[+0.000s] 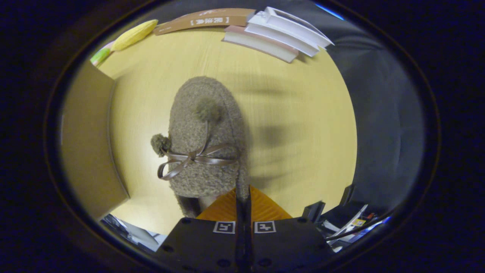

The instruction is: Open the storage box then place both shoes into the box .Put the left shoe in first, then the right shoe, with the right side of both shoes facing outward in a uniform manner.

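One shoe (206, 140) is hanging over the table (303, 113), its heel edge pinched between the closed fingers (227, 208) of the gripper (243, 197). Keeping the pinch firm while swinging toward the box (89, 151) seems wise.

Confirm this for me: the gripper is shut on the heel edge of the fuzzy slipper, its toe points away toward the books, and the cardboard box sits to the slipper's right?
One thing is off: the cardboard box sits to the left of the slipper, not the right, as the gripper view shows. The rest holds: the gripper is shut on the heel edge, and the toe points toward the books.
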Tool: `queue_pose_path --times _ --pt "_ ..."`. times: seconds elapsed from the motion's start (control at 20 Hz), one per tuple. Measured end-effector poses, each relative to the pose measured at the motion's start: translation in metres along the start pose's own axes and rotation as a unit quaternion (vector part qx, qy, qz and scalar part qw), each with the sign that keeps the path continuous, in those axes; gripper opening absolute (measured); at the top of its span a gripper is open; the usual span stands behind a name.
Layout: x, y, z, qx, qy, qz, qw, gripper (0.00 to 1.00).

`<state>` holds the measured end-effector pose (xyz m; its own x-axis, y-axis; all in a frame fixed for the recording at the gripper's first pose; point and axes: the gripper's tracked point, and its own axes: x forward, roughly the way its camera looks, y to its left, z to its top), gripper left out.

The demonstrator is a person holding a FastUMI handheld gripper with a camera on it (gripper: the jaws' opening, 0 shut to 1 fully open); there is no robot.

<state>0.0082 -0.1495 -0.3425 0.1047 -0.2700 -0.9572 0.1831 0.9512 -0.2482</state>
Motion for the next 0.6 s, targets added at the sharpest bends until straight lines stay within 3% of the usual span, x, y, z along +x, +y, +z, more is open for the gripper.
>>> queue_pose_path --times 0.3,0.6 --pt "-0.052 -0.017 -0.007 -0.013 -0.013 -0.068 0.998 0.04" --pt "-0.152 -0.019 0.007 0.0 -0.054 -0.124 0.991 0.04"
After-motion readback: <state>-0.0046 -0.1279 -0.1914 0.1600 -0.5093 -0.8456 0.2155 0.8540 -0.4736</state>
